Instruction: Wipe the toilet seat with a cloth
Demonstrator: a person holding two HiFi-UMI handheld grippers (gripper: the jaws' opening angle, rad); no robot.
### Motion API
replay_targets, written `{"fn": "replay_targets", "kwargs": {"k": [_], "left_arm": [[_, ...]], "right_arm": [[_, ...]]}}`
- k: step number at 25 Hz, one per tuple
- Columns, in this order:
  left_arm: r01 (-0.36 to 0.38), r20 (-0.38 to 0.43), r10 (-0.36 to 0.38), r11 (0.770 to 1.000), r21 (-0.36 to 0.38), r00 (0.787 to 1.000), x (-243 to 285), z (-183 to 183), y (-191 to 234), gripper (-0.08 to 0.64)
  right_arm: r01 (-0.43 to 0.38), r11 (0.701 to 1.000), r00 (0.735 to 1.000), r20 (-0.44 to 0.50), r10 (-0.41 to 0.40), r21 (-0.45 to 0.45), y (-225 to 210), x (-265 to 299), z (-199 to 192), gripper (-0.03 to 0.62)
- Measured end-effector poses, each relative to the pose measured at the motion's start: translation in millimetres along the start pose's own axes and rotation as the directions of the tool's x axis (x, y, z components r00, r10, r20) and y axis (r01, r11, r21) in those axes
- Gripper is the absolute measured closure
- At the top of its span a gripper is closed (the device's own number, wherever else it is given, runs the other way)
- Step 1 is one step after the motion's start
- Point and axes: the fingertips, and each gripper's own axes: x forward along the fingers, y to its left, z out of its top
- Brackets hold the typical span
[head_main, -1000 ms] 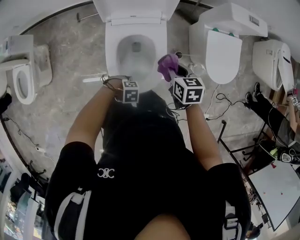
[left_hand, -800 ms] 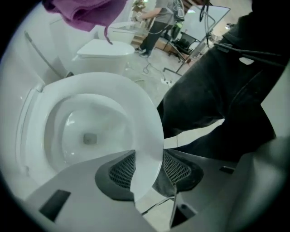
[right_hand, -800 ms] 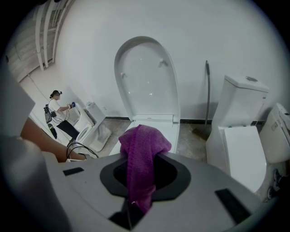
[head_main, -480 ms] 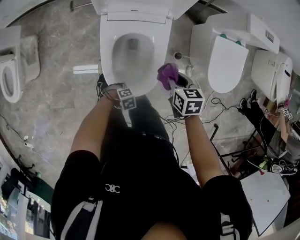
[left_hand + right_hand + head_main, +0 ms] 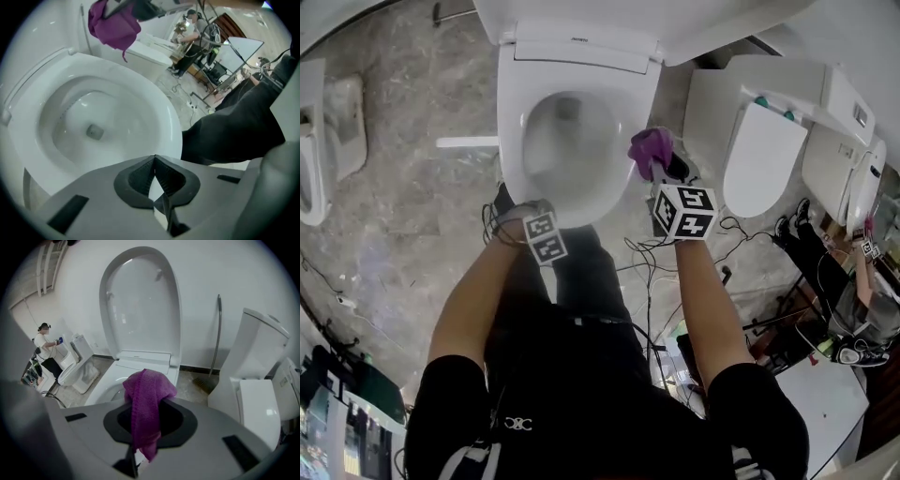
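Two-handed, hovering over one open toilet seat (image 5: pixel 511 141): pinching one purple cloth (image 5: pixel 649 148) in the right hand-held gripper (image 5: pixel 146 425) by the seat's right edge; just closing the empty left hand-held gripper (image 5: pixel 154 164) fully, near edge.

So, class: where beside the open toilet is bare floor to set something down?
Free: the marble floor between the open toilet and the left toilet. Crowded: the gap toward the right toilet, with cables, the right gripper and purple cloth.
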Motion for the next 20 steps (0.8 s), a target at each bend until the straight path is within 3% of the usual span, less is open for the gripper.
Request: {"fn": "replay_targets", "kwargs": {"k": [3, 8, 15, 20], "left_arm": [[0.002, 0.110, 0.013, 0.992, -0.129, 0.994, -18.0, 11.1, 18.1, 0.552], [-0.043, 0.241, 0.117, 0.955, -0.292, 0.964, -50.5, 31.0, 64.8, 0.552], [-0.092, 0.308, 0.244, 0.896, -0.435, 0.919, -86.2, 43.3, 110.7, 0.552], [-0.097, 0.322, 0.284, 0.866, -0.491, 0.903, -87.1, 43.6, 121.7, 0.552]], "right_arm": [[0.044, 0.998, 0.998, 0.054, -0.042, -0.034, -24.8, 34.9, 26.2, 0.529], [0.092, 0.987, 0.992, 0.101, -0.079, -0.130, -55.3, 88.7, 62.8, 0.529], [0.134, 0.970, 0.986, 0.129, -0.109, -0.203, -72.7, 148.9, 88.7, 0.529], [0.123, 0.974, 0.991, 0.080, -0.109, -0.193, -76.1, 177.8, 77.6, 0.529]]}}
